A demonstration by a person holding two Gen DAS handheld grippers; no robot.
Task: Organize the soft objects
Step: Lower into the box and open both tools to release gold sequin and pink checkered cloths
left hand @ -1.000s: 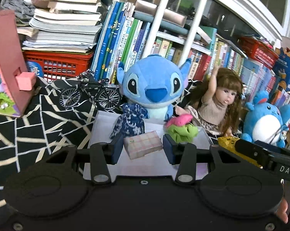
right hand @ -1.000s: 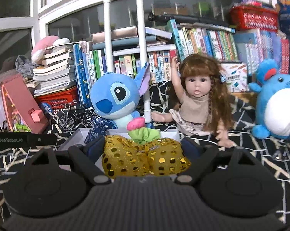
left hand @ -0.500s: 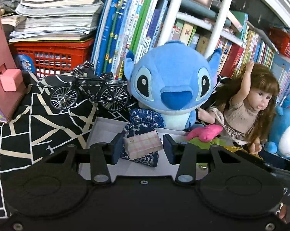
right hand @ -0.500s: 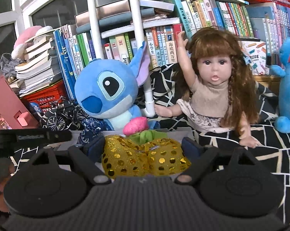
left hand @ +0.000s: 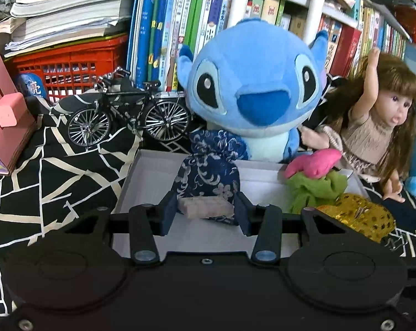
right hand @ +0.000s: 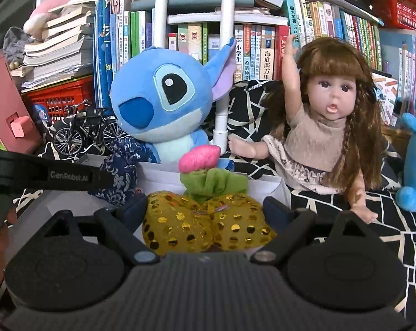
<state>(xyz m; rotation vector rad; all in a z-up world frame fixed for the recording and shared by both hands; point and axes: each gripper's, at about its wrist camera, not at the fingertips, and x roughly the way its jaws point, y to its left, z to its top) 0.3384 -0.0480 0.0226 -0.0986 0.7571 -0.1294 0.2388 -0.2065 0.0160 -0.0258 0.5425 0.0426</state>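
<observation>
While we look along the left tongs (left hand: 205,211), we see them clenched on one small pink checked pouch (left hand: 205,207), held low over the white box (left hand: 141,182) near its front edge, presumably for setting down. Already inside lie one navy floral pouch (left hand: 208,171) and one pink-and-green soft toy (left hand: 314,175).

Along the right tongs (right hand: 206,215), whose jaws have just been opening, we see one gold sequined pouch (right hand: 205,227) between the pads at the box's right front corner; whether they still press it, we cannot tell. It looks like a release.
</observation>
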